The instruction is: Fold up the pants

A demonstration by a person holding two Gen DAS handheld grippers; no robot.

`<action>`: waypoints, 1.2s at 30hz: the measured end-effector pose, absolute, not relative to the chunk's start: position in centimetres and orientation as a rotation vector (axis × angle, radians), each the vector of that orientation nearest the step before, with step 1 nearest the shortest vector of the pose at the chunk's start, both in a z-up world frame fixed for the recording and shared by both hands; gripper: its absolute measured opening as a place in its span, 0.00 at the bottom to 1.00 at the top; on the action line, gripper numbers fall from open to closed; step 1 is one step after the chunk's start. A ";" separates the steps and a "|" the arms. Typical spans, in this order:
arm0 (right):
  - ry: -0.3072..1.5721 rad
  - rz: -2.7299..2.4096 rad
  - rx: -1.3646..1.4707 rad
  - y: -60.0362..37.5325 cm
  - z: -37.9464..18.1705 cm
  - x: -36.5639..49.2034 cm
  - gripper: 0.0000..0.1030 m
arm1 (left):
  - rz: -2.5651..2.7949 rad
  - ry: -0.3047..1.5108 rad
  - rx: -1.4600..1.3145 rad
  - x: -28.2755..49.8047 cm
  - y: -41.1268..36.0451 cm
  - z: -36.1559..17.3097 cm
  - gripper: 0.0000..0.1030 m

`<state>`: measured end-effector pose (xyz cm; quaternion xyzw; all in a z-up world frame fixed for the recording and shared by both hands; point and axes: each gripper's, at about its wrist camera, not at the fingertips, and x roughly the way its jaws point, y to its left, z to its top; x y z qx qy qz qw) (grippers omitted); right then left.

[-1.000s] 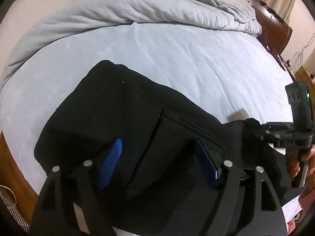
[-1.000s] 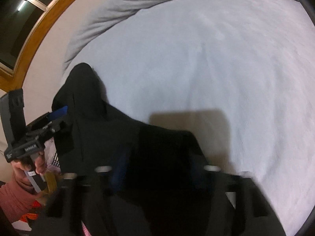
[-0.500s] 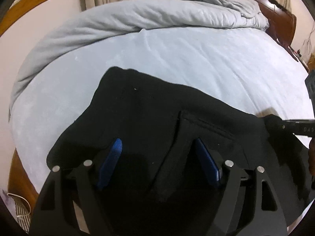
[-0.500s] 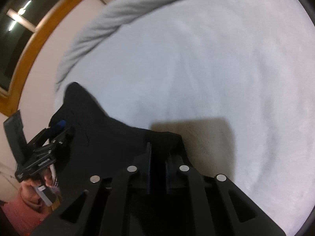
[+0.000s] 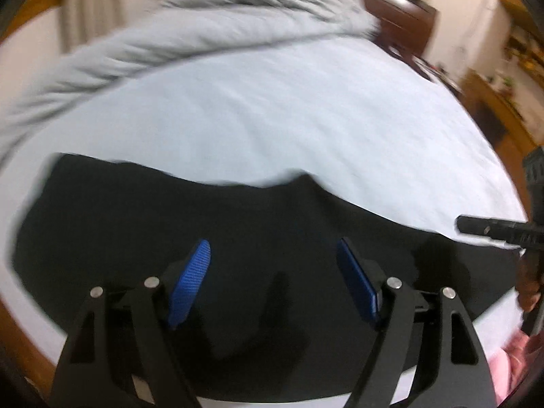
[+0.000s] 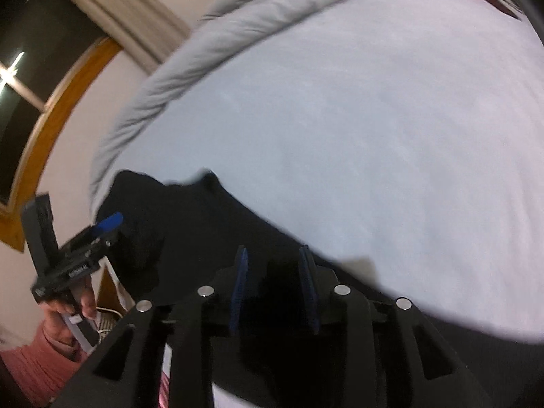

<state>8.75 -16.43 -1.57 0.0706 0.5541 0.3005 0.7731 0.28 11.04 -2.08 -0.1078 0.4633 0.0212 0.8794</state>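
Black pants (image 5: 238, 221) lie spread as a wide flat band along the near edge of the bed. My left gripper (image 5: 272, 243) hovers over them, its blue pads (image 5: 190, 282) wide apart and pressing nothing. My right gripper (image 6: 272, 255) is above the pants' (image 6: 190, 224) other end. Its jaws are opening, with a narrow gap and dark cloth showing between the pads. The right gripper (image 5: 493, 229) pokes in from the right edge of the left wrist view. At the left of the right wrist view, a hand (image 6: 68, 312) holds the left gripper (image 6: 102, 227). Both views are blurred.
A pale blue sheet (image 5: 289, 119) covers the bed beyond the pants. A grey duvet (image 5: 204, 27) is bunched along the far side, below a dark wooden headboard (image 5: 401, 10). A wood-framed window (image 6: 51, 112) is on the left wall. A pink sleeve (image 6: 30, 367) is near the bed's edge.
The right gripper, shut on the cloth half a second ago, now has its pads parted. Both grippers have swung sideways. The pants have gone from a bunched fold to a long flat band.
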 end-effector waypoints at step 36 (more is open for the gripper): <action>1.178 0.252 0.453 -41.0 -4.8 1.1 0.47 | -0.086 1.134 -0.115 0.9 -6.8 -7.2 0.83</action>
